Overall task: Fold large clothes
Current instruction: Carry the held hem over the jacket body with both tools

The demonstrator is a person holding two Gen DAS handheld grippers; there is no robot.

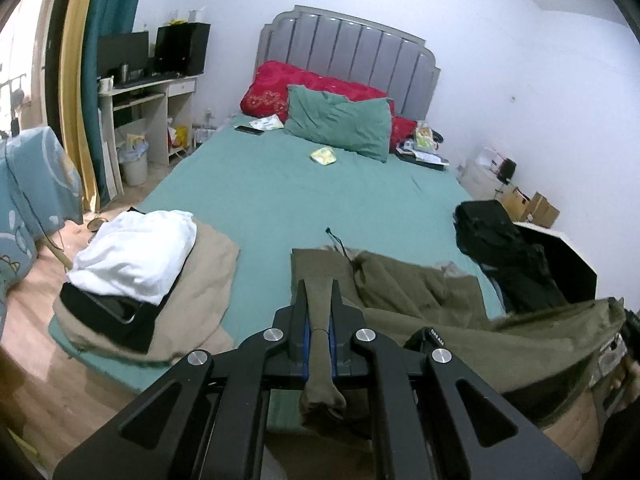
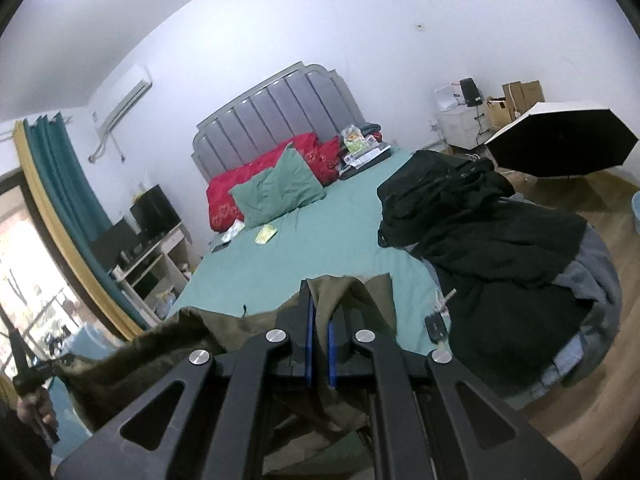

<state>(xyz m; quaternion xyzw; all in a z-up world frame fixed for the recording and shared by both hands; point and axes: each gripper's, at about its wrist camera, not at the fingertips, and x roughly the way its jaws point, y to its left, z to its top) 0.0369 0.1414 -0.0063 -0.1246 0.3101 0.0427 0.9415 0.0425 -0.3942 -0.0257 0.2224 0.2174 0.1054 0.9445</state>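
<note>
A large olive-green garment (image 1: 420,292) hangs stretched between my two grippers above the near end of the bed (image 1: 280,200). In the left wrist view my left gripper (image 1: 319,286) is shut on a bunched edge of it, and the cloth trails back between the fingers. The right wrist view has my right gripper (image 2: 322,296) shut on another edge of the olive garment (image 2: 352,300). From there the cloth sags leftward to the left gripper (image 2: 28,376), held by a hand (image 2: 36,404) at the frame's edge.
A folded stack (image 1: 132,256) of white, beige and black clothes lies on the bed's near left corner. A heap of black clothes (image 2: 480,240) sits on its right side. Pillows (image 1: 340,120) and small items lie by the headboard. An open umbrella (image 2: 560,140) stands on the floor.
</note>
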